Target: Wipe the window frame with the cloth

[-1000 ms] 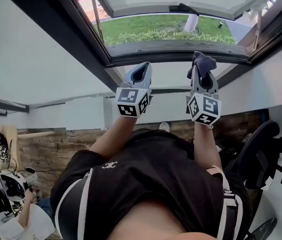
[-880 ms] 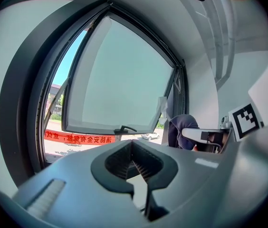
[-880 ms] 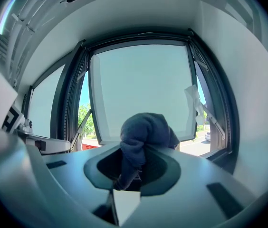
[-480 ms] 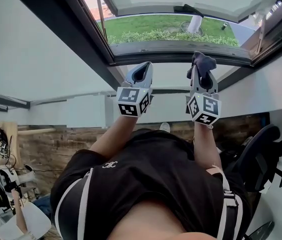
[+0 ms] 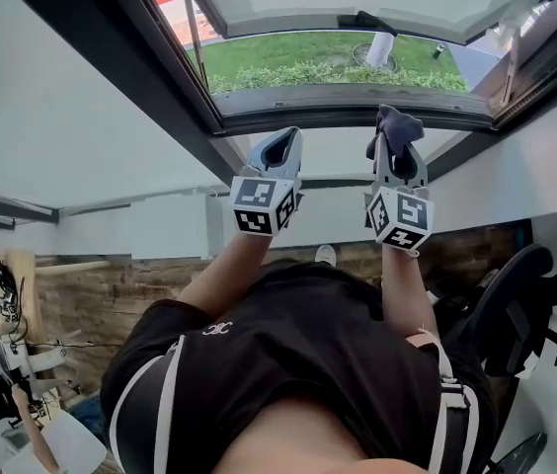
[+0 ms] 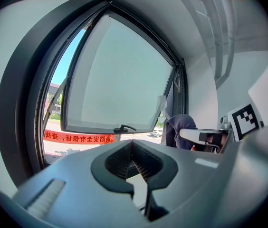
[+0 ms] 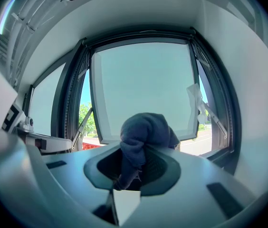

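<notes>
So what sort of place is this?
Likely an office or lab room: a black office chair, a dark-framed window open onto a lawn, and a brick-patterned wall. The right tongs hold a cloth.

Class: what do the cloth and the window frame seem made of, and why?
The cloth: soft fabric, dark blue-grey, matte; it bunches in limp folds. The window frame: probably coated metal, dark grey, smooth, straight thin profiles; plastic is possible.

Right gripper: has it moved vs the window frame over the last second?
No, not noticeably. The right gripper, shut on the cloth, keeps the cloth's tip against the dark lower window frame bar, as before.
</notes>
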Action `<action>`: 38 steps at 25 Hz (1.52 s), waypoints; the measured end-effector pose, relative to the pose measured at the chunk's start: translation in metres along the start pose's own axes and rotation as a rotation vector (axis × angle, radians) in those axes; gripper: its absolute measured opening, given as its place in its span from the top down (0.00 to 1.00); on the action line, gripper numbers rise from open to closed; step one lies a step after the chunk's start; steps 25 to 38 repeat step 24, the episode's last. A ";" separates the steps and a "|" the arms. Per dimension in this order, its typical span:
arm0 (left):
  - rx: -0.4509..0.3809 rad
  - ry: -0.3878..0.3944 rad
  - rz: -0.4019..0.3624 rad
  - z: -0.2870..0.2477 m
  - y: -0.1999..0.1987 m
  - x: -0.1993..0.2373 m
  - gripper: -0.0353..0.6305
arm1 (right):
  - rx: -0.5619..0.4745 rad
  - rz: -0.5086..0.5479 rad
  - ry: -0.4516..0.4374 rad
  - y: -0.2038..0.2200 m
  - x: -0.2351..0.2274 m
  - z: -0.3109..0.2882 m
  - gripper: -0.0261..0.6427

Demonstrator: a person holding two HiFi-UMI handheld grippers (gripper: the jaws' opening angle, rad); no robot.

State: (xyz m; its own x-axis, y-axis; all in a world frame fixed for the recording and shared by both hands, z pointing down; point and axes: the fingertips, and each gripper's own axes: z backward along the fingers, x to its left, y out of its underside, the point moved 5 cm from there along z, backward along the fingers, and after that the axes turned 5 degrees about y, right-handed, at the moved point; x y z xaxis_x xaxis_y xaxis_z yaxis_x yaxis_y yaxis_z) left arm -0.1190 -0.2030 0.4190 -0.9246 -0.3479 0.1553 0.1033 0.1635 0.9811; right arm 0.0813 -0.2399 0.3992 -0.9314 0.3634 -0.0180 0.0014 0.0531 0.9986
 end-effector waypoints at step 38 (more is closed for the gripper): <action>0.012 0.013 -0.027 -0.027 -0.002 -0.019 0.94 | -0.009 -0.003 -0.022 0.001 -0.022 -0.009 0.83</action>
